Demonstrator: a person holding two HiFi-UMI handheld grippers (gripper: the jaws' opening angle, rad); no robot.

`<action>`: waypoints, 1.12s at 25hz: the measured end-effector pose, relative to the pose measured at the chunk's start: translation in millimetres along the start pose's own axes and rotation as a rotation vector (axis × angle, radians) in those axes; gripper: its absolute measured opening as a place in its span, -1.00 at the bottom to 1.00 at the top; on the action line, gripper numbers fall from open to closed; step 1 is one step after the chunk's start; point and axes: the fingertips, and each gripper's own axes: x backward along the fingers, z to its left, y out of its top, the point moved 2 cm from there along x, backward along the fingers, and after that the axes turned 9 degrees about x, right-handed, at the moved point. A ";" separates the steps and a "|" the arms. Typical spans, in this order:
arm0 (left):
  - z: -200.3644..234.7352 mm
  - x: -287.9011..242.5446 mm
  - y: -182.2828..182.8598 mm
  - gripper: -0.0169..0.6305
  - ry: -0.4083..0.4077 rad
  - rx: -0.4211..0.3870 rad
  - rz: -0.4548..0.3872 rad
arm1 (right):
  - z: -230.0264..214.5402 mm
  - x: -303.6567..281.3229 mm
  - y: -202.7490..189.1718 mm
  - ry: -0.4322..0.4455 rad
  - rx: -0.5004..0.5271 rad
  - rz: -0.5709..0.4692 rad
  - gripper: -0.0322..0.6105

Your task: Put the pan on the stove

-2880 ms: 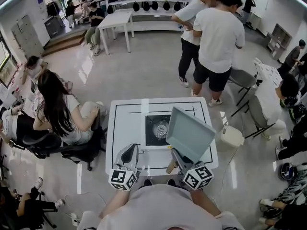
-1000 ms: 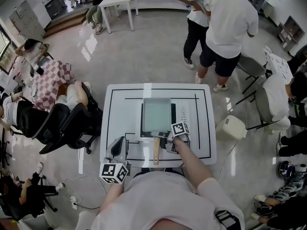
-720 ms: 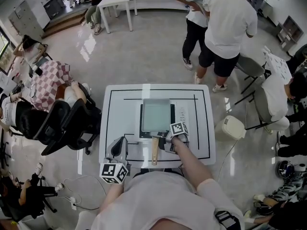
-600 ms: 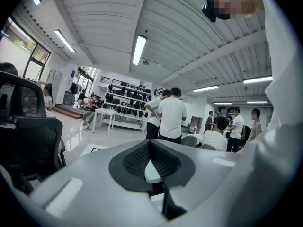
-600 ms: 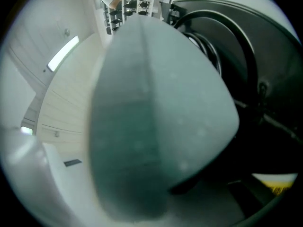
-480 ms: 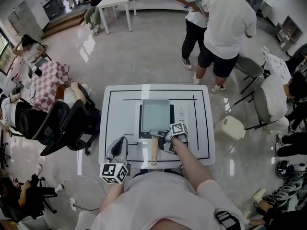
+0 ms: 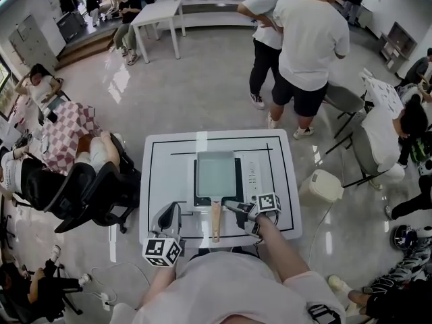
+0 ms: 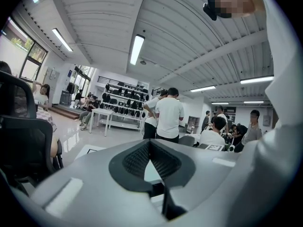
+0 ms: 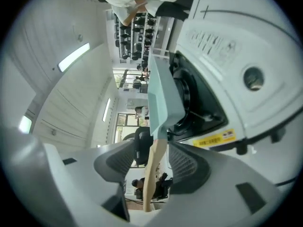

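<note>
While right gripper (image 9: pixel 152 161) jaws are opening, pan handle (image 9: pixel 150 183) lies loose between them.

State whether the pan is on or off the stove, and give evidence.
On. The pan lies flat on the stove, covering its burner in the head view.

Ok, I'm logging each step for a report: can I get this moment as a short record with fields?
pan: square, pale green, flat on the stove, wooden handle toward the person
stove: white body, on the white table
right gripper: jaws opening, handle between them, not gripping it
left gripper: shut, empty, over the table's near edge
task: pan appears placed
</note>
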 end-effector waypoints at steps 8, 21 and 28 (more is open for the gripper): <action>-11.7 -11.5 2.5 -0.91 -0.044 -0.015 -0.001 | 63.7 82.8 24.6 -0.220 0.476 -0.275 -0.82; -37.1 -9.6 8.4 -0.91 -0.097 -0.036 -0.026 | 219.5 111.1 31.3 -0.636 1.385 -0.609 -0.87; -39.4 -2.0 13.1 -0.91 -0.093 -0.037 -0.050 | 217.2 116.0 27.4 -0.661 1.357 -0.647 -0.88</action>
